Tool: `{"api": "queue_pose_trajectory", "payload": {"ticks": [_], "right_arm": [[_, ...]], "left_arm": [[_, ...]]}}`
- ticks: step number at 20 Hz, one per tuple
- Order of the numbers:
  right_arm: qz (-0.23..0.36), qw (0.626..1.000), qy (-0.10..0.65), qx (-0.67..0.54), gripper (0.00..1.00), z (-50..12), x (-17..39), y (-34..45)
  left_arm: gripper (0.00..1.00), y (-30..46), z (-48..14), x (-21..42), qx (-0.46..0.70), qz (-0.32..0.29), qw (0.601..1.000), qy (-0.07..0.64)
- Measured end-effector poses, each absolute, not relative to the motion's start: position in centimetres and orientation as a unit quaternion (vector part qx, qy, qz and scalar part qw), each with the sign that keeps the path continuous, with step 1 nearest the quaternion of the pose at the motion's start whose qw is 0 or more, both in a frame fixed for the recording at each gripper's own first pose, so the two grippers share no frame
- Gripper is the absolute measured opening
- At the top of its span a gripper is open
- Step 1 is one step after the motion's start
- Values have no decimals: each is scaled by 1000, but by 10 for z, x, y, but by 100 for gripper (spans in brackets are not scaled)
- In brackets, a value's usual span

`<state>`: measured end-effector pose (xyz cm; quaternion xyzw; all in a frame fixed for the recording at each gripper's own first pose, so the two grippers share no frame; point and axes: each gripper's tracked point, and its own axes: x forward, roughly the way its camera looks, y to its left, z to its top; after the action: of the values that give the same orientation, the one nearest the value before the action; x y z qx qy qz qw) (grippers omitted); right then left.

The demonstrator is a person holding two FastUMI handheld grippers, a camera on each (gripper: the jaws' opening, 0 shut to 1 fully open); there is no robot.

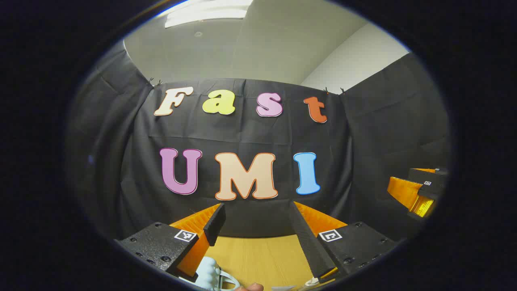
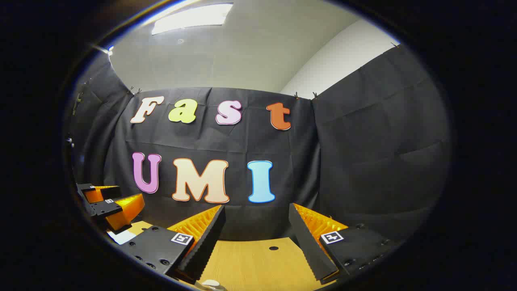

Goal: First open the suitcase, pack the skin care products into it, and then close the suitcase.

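Two grippers are raised above the wooden tabletop [image 1: 262,258], both facing the black cloth wall [image 1: 242,133]. Left gripper [image 1: 258,210]: fingers spread wide, nothing between them. Right gripper [image 2: 255,212]: likewise wide apart and empty, over the tabletop's far edge. A pale blue item [image 1: 208,275] lies at the tabletop's near edge beneath the left gripper; whether it is a skin care product cannot be told.

Recording booth in an office-like room — black cloth [image 1: 250,133] clipped up as walls on three sides, a wooden table [image 1: 262,258] in front. Above the cloth: plain white wall [image 2: 343,60], grey ceiling [image 2: 226,52], a flush light panel [image 2: 190,16] — no home furnishings.
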<state>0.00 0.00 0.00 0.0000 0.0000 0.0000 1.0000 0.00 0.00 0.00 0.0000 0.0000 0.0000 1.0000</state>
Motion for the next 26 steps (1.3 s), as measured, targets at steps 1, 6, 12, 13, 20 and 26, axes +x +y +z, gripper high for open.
{"api": "queue_pose_trajectory", "payload": {"ticks": [1,6,12,13,20,26], "right_arm": [[1,1000,-2,-1,98,0,0,0],[23,1000,-3,8,98,-5,0,16],[45,999,12,7,99,-14,0,28],[50,999,12,6,96,-13,-1,29],[125,992,18,23,98,-31,-8,40],[134,990,30,4,98,-44,-4,40]], "left_arm": [[94,1,-1,-1,-1,3,1000,1],[94,14,-12,-8,1,27,999,19],[92,29,-14,-20,10,52,998,23],[94,31,-17,-22,10,55,998,26],[94,42,-78,-44,24,103,990,98],[94,55,-156,-55,25,111,976,186]]}}
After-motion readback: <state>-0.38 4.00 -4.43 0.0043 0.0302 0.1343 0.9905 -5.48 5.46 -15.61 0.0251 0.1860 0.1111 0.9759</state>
